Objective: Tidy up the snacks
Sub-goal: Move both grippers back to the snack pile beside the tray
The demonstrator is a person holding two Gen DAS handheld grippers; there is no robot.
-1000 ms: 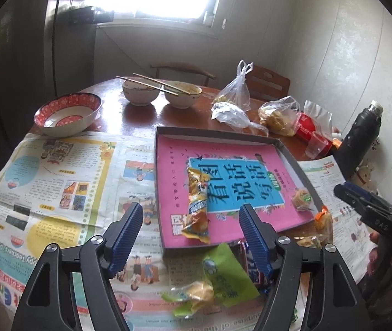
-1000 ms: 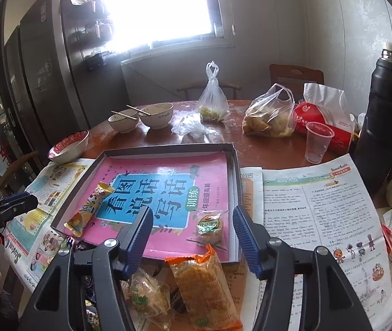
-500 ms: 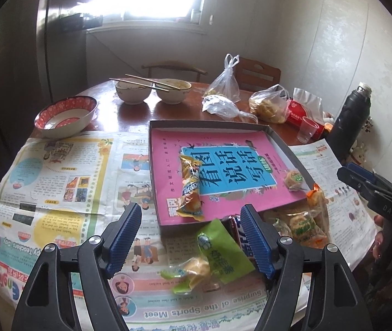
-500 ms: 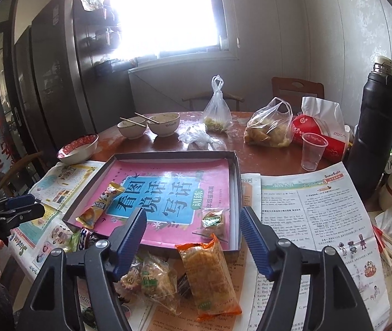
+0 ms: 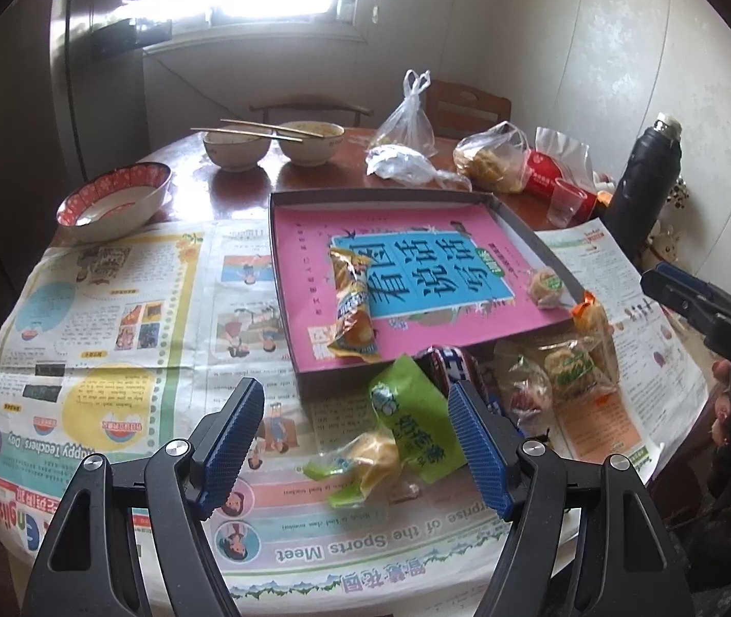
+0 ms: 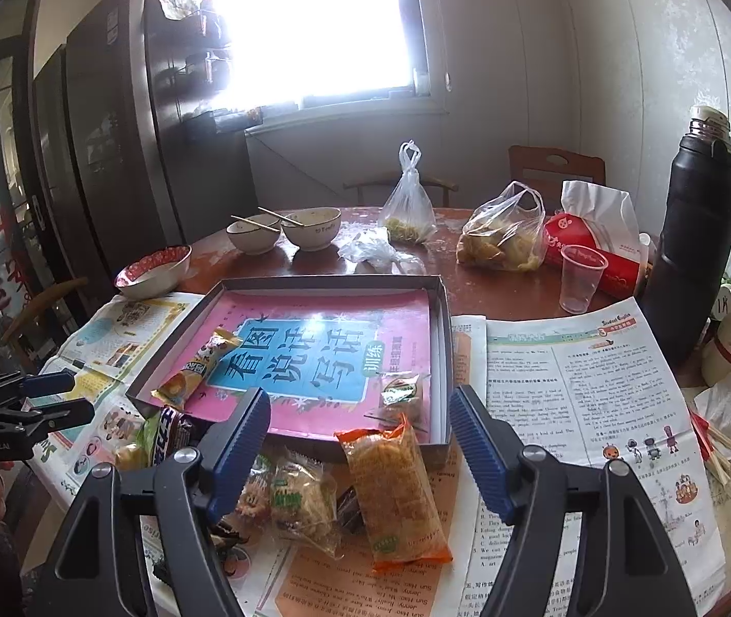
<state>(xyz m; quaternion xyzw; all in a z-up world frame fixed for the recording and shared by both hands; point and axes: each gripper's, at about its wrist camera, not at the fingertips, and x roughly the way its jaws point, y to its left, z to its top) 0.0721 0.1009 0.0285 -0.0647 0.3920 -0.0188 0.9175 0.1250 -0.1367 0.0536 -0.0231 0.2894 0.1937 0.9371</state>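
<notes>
A grey shallow box (image 5: 396, 197) (image 6: 441, 339) lined with a pink book cover holds an orange snack stick (image 5: 351, 303) (image 6: 197, 369) and a small round cake (image 5: 545, 285) (image 6: 400, 393). Loose snacks lie on the newspaper in front of it: a green packet (image 5: 412, 424), a dark blue-striped bar (image 5: 450, 362) (image 6: 169, 432), clear-wrapped cakes (image 5: 566, 365) (image 6: 299, 498) and an orange noodle pack (image 6: 394, 488). My left gripper (image 5: 356, 437) is open and empty above the green packet. My right gripper (image 6: 360, 442) is open and empty above the noodle pack.
Two bowls with chopsticks (image 5: 273, 141), a red-rimmed bowl (image 5: 113, 200), plastic bags (image 6: 501, 236), a red tissue pack (image 6: 594, 252), a plastic cup (image 6: 580, 277) and a black flask (image 6: 692, 247) stand behind and right of the box. Newspapers (image 5: 108, 308) cover the round table's near half.
Both grippers have pulled back and up from the box, so more of the table and loose snacks shows. Both stay open and empty.
</notes>
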